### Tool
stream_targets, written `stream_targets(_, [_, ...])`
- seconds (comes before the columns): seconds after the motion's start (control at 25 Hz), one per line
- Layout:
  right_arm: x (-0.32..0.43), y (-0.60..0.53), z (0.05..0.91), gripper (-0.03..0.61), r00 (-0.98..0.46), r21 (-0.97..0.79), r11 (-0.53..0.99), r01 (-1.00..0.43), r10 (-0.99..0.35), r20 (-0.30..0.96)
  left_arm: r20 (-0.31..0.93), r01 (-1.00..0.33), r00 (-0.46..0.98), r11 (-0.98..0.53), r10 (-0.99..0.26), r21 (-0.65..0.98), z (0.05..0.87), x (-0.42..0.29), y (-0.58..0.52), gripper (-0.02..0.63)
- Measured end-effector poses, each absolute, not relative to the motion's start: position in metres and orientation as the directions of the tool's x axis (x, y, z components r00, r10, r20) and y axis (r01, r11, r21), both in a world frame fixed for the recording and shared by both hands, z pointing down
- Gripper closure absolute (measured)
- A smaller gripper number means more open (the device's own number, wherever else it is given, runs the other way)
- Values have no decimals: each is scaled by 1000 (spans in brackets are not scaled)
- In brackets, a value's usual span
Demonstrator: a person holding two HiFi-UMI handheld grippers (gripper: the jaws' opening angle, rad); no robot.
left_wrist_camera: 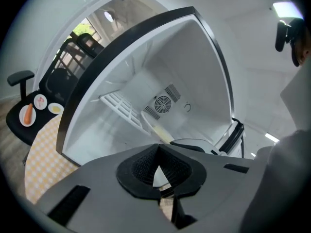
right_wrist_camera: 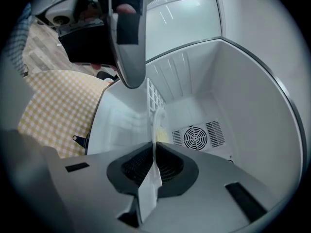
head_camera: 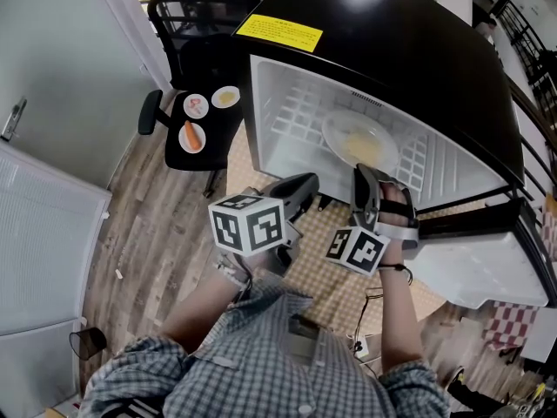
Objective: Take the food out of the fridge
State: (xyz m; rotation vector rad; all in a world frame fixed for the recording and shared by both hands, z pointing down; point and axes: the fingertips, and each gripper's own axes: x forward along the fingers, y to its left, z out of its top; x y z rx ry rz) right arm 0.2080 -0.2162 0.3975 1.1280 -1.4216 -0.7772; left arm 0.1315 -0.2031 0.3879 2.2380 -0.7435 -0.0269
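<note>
When I look down in the head view, I see the little black fridge standing open in the upper middle of the frame, all white inside. A round white plate with yellow food sits on the white wire shelf in there. My right gripper reaches up from the lower middle and pinches the near rim of that plate. My left gripper is just to the left of it, near the fridge's front edge and not touching the plate. At the upper left, a black office chair has three small plates on its seat, and one of them has a carrot on it.

From the left gripper view, the left gripper has its jaws pressed together at the tips with nothing in them. The plate lies past them, in the middle of the frame.

From the right gripper view, the right gripper is closed tight on the thin white edge of the plate. A round fan grille shows on the back wall, to the right.
</note>
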Motion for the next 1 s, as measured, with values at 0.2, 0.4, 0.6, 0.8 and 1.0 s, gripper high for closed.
stream_targets(0.2, [210,-211,396,557,52,922,326,-209,-938,344,184,-479,830,-503,-526,719,390,143,-220,542])
stream_targets(0.4, [212,-205,396,558,44,923,328,-199,-938,343,109,-365,855,-440,-507,821,384,161,-239,497])
stream_targets(0.6, [211,-203,396,557,16,902,348,-256,-931,364,89,-320,864,-404,-495,857,383,171,-246,489])
stream_targets(0.8, [213,-189,391,509,-26,845,372,-384,-919,393,77,-288,866,-366,-495,885,386,175,-250,489])
stream_targets(1.0, [221,-176,381,509,-214,207,299,-932,-911,351,67,-266,864,-339,-498,902,387,176,-253,489])
